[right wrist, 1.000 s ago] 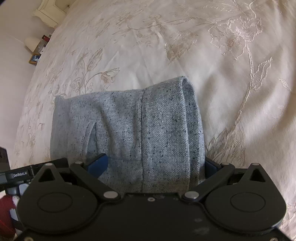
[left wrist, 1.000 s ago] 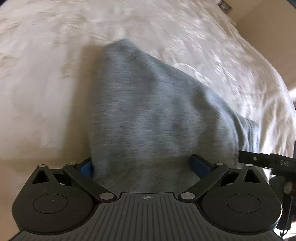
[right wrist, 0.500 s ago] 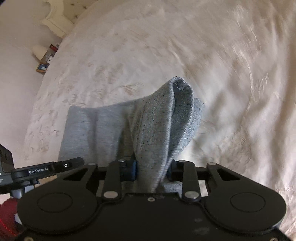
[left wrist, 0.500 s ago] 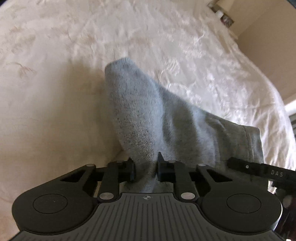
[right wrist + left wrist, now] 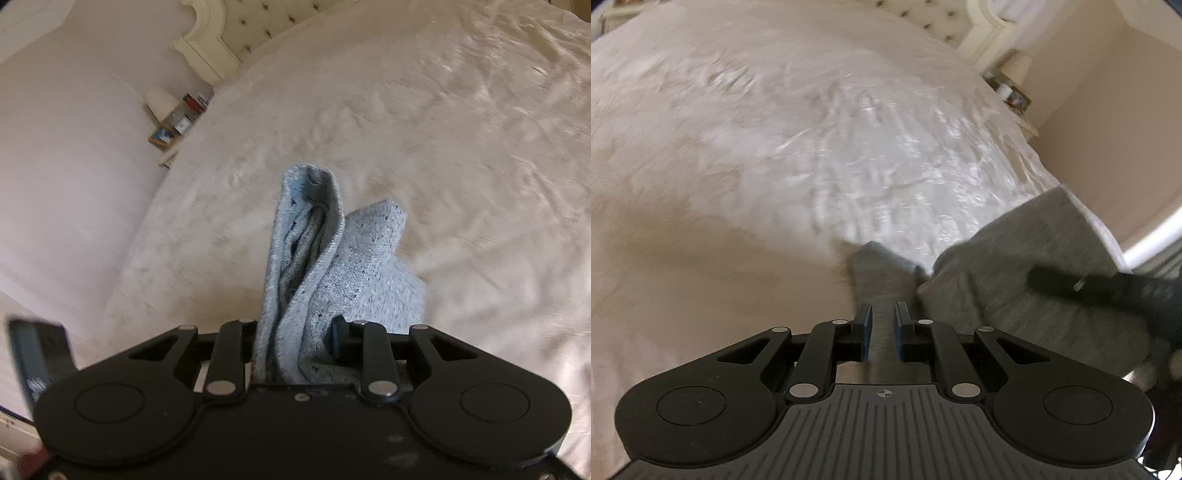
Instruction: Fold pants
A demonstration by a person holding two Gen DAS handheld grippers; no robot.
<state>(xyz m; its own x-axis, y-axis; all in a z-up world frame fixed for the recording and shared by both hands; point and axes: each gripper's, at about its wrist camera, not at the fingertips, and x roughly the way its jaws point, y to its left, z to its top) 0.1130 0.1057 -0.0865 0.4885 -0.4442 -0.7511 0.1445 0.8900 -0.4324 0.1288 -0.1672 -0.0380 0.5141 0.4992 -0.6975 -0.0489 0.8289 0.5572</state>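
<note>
The grey flecked pants (image 5: 1034, 254) hang lifted above the cream bedspread (image 5: 757, 177). My left gripper (image 5: 882, 314) has a narrow bunch of the cloth between its blue pads, and its jaws are still closing on it. In the right wrist view my right gripper (image 5: 295, 328) is shut on a thick folded edge of the pants (image 5: 314, 229), which stands up in front of the fingers with the hem layers showing. The right gripper appears as a dark blur at the right of the left wrist view.
The embroidered bedspread (image 5: 443, 147) fills most of both views. A tufted headboard (image 5: 229, 33) stands at the far end. A small bedside shelf (image 5: 173, 122) with a lamp and bottles is beside the bed against the wall.
Both grippers went from wide open around the flat pants to shut on bunched cloth. Both then rose and pulled the pants up off the bed, so more of the room shows.
</note>
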